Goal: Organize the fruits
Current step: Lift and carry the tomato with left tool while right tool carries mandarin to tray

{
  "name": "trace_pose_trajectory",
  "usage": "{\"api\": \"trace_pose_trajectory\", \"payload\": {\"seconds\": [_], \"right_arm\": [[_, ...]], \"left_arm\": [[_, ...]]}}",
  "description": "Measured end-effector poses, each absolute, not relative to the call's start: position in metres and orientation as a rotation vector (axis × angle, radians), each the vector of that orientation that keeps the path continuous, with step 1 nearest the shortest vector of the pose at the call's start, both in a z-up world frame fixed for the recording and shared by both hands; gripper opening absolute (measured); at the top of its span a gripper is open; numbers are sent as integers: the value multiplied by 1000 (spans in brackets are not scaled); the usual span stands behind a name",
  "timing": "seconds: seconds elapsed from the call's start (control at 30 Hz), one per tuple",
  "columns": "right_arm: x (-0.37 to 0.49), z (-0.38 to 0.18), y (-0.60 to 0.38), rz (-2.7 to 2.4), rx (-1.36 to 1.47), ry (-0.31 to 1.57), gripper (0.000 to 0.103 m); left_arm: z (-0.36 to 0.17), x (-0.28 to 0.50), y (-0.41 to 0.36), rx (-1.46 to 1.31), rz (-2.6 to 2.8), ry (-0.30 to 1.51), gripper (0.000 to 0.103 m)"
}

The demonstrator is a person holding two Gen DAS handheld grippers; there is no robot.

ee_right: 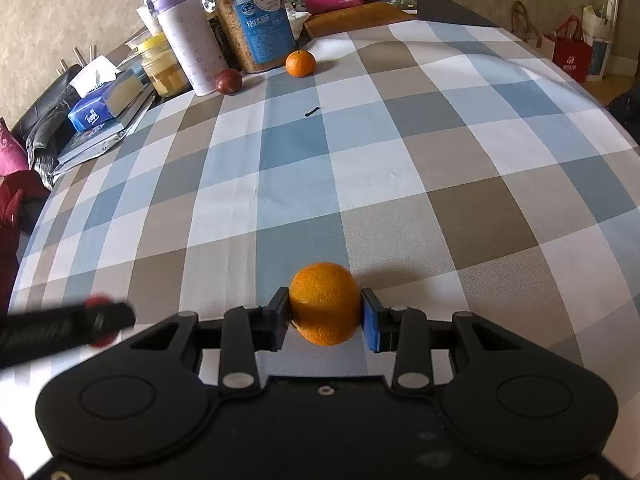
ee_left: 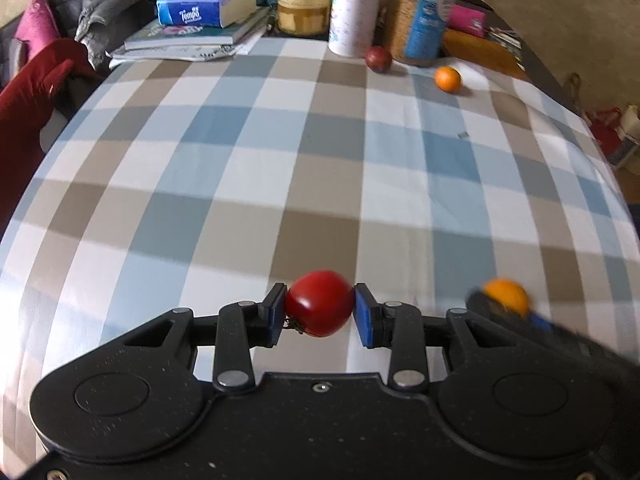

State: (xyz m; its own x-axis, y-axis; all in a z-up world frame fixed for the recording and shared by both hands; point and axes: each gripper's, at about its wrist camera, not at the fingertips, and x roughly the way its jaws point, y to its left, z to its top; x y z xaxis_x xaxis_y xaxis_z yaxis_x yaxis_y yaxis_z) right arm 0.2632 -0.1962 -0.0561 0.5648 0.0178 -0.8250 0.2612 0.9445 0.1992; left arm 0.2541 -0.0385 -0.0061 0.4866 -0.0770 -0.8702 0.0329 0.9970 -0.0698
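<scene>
Pinching a glossy round red tomato (ee_left: 319, 309) between its blue pads, the left gripper (ee_left: 320, 314) is holding the fruit clear above the checked blue, grey and white cloth covering the bench (ee_left: 280, 152). Its jaws are pressing on both sides of the tomato, whose dried stem end is pointing down and to the left. Beside it, the right gripper (ee_right: 325, 318) is closing on a dimpled round orange (ee_right: 325, 303); both pads are touching the peel, so the orange is sitting squeezed between them near the bench's near edge. In the left wrist view this orange is showing blurred at the right.

Toward the far edge, a small dark red round fruit (ee_right: 229, 81) is lying just beside a tall white bottle with a lilac lid (ee_right: 188, 40), and a smaller orange mandarin (ee_right: 300, 63) is resting close to a clear clip-top jar with a blue label (ee_right: 256, 20). A yellow-lidded glass jar (ee_left: 306, 2) and a blue tissue pack (ee_left: 204, 6) on stacked books (ee_left: 188, 38) are crowding the far left corner.
</scene>
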Motion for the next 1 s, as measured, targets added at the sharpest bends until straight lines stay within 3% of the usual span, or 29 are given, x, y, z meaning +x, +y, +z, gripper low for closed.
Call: {"api": "trace_pose_trajectory", "payload": {"seconds": [0.43, 0.73, 1.0], "right_arm": [[249, -33, -198, -85, 303, 984, 37], [182, 20, -211, 13, 295, 900, 37], [113, 25, -218, 90, 299, 895, 38]], "left_arm": [[11, 167, -39, 19, -236, 1075, 44], [9, 126, -42, 11, -317, 1058, 44], [4, 95, -38, -11, -337, 1038, 44]]}}
